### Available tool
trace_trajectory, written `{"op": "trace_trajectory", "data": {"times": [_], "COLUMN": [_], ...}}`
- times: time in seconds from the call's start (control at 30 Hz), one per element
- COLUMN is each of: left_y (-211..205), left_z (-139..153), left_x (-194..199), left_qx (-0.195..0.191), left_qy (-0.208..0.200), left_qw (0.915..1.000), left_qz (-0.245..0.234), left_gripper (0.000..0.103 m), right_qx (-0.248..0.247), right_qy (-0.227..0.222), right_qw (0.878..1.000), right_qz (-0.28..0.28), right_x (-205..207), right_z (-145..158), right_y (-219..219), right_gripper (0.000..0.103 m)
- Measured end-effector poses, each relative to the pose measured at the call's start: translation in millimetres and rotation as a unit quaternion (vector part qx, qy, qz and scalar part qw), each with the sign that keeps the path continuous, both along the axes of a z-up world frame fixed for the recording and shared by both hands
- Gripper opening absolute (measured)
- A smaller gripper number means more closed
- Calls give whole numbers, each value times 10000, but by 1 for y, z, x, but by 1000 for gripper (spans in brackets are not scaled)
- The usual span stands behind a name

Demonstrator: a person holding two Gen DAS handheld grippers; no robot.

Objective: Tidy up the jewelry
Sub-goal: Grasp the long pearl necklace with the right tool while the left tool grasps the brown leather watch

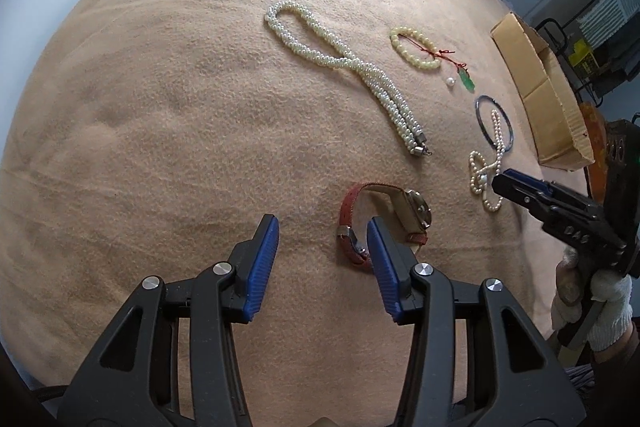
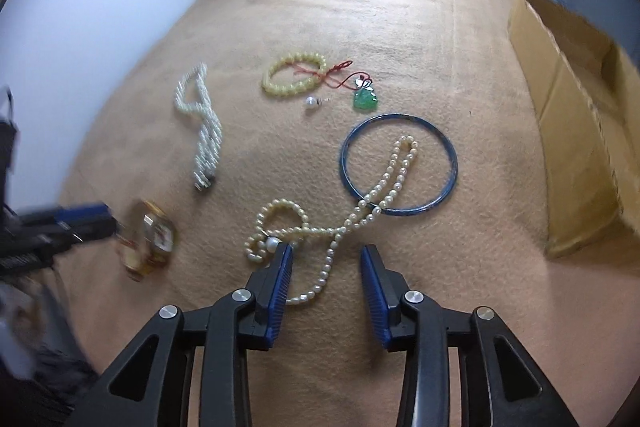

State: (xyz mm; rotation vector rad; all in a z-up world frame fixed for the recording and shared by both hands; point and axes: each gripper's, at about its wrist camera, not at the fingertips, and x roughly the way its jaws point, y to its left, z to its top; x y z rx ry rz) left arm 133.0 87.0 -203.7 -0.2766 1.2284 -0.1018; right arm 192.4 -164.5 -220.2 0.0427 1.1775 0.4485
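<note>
One tan blanket (image 1: 160, 107) bears jewelry beside a cardboard box (image 2: 580, 147).

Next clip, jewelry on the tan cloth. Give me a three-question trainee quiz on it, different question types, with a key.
1. True or false: the pearl strand lies across the blue bangle.
2. Which item is nearest the left gripper? A) watch B) green pendant C) cardboard box
3. Fill in: the right gripper is ____, with part of the pearl strand between its fingers.

Key: 1 true; 2 A; 3 open
</note>
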Motion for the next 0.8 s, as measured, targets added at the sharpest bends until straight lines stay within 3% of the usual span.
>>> {"op": "trace_trajectory", "data": {"times": [0.03,0.1,0.17,0.3,0.47,0.63,0.8], "left_y": [0,-1,-3,-4,-5,-7,-15], "left_z": [1,1,2,3,-1,-8,-16], "left_x": [0,1,2,1,2,3,8], "left_qx": [-28,-58,-73,-78,-88,-26,159], "left_qy": [-2,-1,6,11,104,163,232], "left_qw": [10000,10000,10000,10000,9999,9999,9995], "left_qz": [-3,-17,-31,-51,4,-17,-140], "left_gripper": [47,47,47,47,47,47,47], "right_qx": [232,532,360,-203,-1013,-1077,-1027], "right_qy": [115,217,119,-84,-448,-433,-409], "right_qw": [9996,9983,9993,9981,9883,9887,9900], "right_qz": [-94,-129,14,579,1046,952,882], "right_x": [2,1,-1,-11,-20,-13,-12], "right_z": [0,1,1,-4,-8,-7,-4], "right_y": [-5,-8,-2,21,39,32,24], "right_gripper": [52,64,63,57,40,14,7]}}
